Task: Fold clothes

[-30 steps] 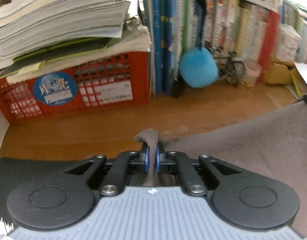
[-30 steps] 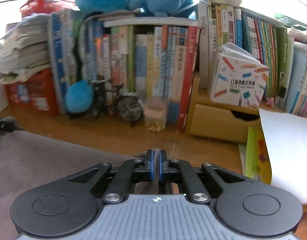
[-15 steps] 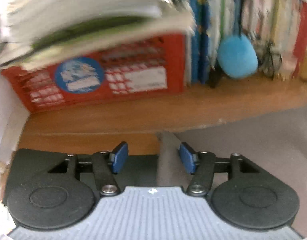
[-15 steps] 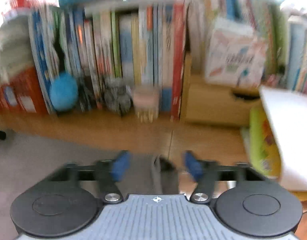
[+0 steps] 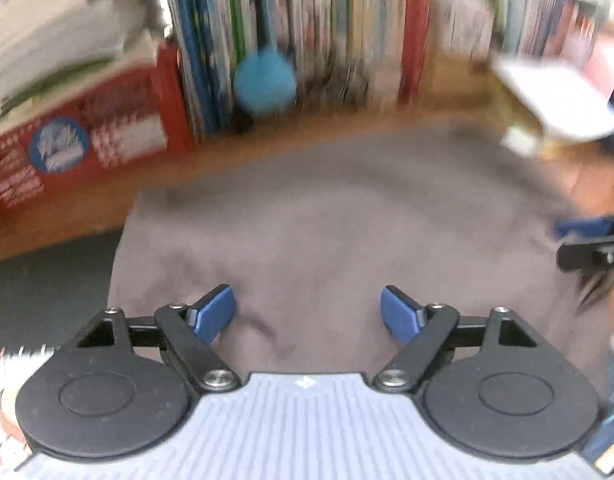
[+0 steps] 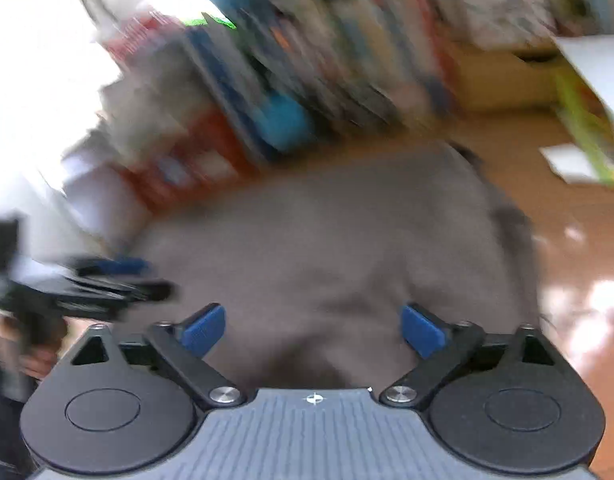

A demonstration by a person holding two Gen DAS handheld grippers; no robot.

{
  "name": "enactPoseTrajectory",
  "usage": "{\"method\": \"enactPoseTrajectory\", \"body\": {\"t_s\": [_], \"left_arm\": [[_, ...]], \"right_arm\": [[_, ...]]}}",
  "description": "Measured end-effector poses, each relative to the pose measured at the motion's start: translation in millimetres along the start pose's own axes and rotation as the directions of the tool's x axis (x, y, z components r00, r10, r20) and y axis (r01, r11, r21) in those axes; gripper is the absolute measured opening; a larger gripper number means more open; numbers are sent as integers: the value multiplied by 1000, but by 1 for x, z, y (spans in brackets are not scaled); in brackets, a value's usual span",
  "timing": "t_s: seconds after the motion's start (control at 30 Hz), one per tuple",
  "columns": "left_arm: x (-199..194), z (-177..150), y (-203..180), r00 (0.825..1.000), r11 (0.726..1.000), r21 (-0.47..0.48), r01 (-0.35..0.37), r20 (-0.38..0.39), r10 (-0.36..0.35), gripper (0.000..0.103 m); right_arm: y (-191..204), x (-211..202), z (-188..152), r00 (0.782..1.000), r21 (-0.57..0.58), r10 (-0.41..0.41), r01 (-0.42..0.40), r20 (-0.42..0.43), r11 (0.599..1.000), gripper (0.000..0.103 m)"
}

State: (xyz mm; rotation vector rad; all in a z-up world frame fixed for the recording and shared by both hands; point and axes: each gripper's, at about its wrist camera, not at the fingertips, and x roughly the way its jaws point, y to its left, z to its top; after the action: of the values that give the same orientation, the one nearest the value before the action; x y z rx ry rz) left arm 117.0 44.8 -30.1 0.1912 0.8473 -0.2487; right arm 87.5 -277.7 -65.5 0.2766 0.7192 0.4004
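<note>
With both tools opening wide — left tool [image 5: 309, 312], right tool [image 6: 313, 330] — nothing pins the flat grey-brown cloth garment [image 5: 347, 232]; hasty regrasping could bunch it.

The grey-brown garment [image 5: 339, 232] lies spread flat on the wooden desk [image 5: 107, 196], its cloth smooth but for a few shallow wrinkles near its close edge. Its far edge runs roughly parallel to the row of books [image 5: 307, 20] and stops short of it, while its left edge overlaps a dark mat [image 5: 47, 280]. Both views are blurred, so finer detail of seams or sleeves cannot be told.
</note>
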Motion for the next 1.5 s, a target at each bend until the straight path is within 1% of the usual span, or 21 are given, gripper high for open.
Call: {"method": "enactPoseTrajectory", "body": {"t_s": [0.1,0.17,0.2,0.27,0.33,0.4,0.47,0.57,0.67,0.73,0.8,0.83,1.13,1.17,1.2,1.23,1.27,1.3,1.33,1.4,1.5], "left_arm": [[3,-13,5,1000,999,-28,-22,-16,22,86],[-7,-10,8,999,997,-62,-38,-20,37,81],[-15,-5,5,1000,997,-70,-24,4,25,81],[-32,5,-3,998,997,-77,16,65,-11,82],[-43,14,-19,993,998,-57,27,119,-20,85],[-50,21,-37,987,999,-29,23,160,-18,85],[-48,23,-57,985,1000,7,8,170,-9,85],[-40,17,-78,988,999,44,26,151,-33,85],[-31,9,-90,991,997,59,52,121,-59,85],[-23,3,-93,993,997,45,61,95,-65,85],[-15,-2,-89,994,997,5,73,81,-73,87],[-11,-5,-86,994,997,-17,80,76,-78,91],[-11,-11,-86,992,997,-25,79,99,-76,93],[-11,-12,-86,992,997,-25,80,102,-77,93],[-11,-12,-85,992,996,-25,80,104,-77,93],[-11,-12,-85,991,997,-25,80,106,-76,93],[-11,-12,-85,991,997,-25,79,107,-76,93],[-11,-13,-85,991,997,-25,79,109,-76,93],[-11,-13,-85,991,997,-25,80,110,-76,93],[-12,-13,-85,991,996,-26,82,112,-78,93],[-12,-14,-84,990,996,-27,83,117,-79,92]], "right_arm": [[-4,-18,-7,996,-34,-79,80,38,996,84],[-5,-36,-10,993,-2,-92,92,77,996,97],[-5,-47,-13,991,22,-84,83,106,996,103],[-8,-68,-15,981,90,-76,60,177,994,103],[-17,-83,-19,972,191,-102,61,210,980,103],[-31,-88,-25,969,290,-129,64,211,955,103],[-45,-86,-33,974,392,-138,57,182,918,103],[-66,-81,-47,982,526,-88,-13,167,850,103],[-72,-80,-50,975,552,-65,-64,211,831,103],[-69,-77,-49,976,532,-81,-40,202,846,103],[-67,-72,-47,977,519,-70,-47,203,854,103],[-66,-70,-46,978,514,-62,-51,201,856,103],[-55,-42,-27,979,498,-70,-36,192,866,102],[-53,-39,-25,979,493,-73,-32,191,869,100],[-51,-36,-24,980,490,-74,-26,184,871,92],[-49,-33,-23,982,489,-76,-19,173,872,78],[-47,-31,-22,984,492,-80,-8,159,871,68],[-46,-29,-22,985,500,-89,5,145,866,50],[-46,-29,-22,985,508,-98,13,140,861,42],[-48,-31,-23,986,523,-85,-3,145,853,28],[-45,-39,-22,982,525,-86,-16,170,851,24]]}}
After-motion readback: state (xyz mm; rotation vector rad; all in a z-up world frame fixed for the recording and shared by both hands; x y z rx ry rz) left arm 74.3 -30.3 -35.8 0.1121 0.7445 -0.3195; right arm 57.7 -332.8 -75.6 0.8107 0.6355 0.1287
